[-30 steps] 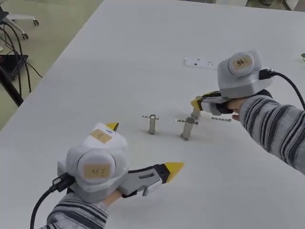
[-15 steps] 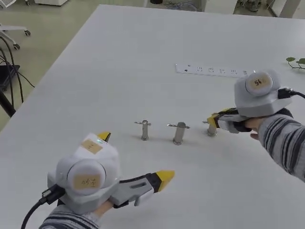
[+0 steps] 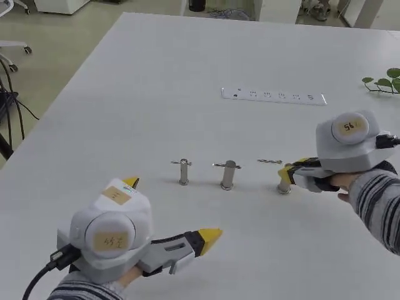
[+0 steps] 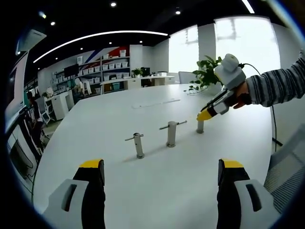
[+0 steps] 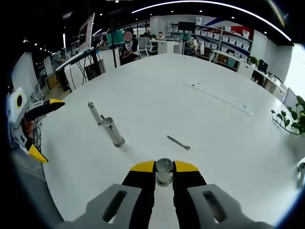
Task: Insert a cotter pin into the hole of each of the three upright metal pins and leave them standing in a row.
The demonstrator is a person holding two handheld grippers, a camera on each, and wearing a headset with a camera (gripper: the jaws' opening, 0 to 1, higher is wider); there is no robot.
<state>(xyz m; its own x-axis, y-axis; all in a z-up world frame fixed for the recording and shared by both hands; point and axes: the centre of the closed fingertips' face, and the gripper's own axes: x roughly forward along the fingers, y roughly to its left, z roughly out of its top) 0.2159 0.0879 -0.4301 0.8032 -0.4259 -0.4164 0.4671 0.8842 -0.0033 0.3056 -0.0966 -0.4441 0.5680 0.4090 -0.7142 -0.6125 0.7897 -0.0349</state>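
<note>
Three upright metal pins stand in a row on the white surface (image 3: 156,94). Left pin (image 3: 184,172) & middle pin (image 3: 229,175) are already cross-pinned at the top. Right pin (image 3: 284,186), bare, is clamped by the right hand-held gripper (image 5: 164,167). Loose cotter pin (image 3: 270,161) lies just beyond it. Left hand-held gripper (image 3: 171,209) is spread wide, empty. Judgement: keep right pin vertical, hole facing the cotter; feed level, w/o tipping neighbours.
</note>
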